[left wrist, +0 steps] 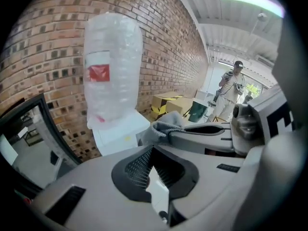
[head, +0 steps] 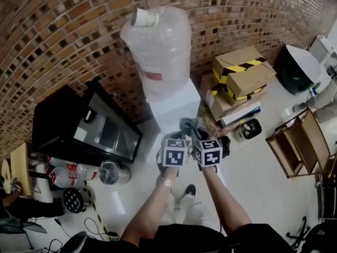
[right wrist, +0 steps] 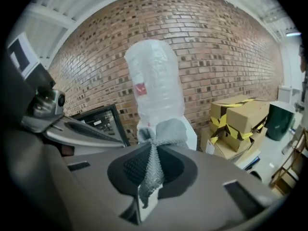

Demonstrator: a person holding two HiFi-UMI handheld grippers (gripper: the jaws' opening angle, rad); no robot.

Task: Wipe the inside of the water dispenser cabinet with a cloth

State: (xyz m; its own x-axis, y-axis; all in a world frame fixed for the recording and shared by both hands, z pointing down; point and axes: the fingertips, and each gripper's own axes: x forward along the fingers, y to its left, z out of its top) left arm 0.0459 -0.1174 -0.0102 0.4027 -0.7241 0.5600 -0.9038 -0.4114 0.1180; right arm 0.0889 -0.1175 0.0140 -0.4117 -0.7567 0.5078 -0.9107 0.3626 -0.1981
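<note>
Grey and bunched, and pinched firm: had the cloth [right wrist: 162, 131] clamped in the jaws of the right gripper [right wrist: 153, 177]. Held the left gripper [left wrist: 155, 177] alongside, jaws closed on nothing. Faced the water dispenser [head: 176, 107] just ahead, bottle [head: 158, 51] on top, brick wall [head: 52, 25] behind; couldn't see its cabinet. Probably needed to drop low, open up with the left, wipe with a broad fold.

Head camera looks steeply down over the person's arms; both gripper cameras, side by side, face forward, sharing the nearby water dispenser [head: 171, 107] and brick wall [head: 63, 25].
</note>
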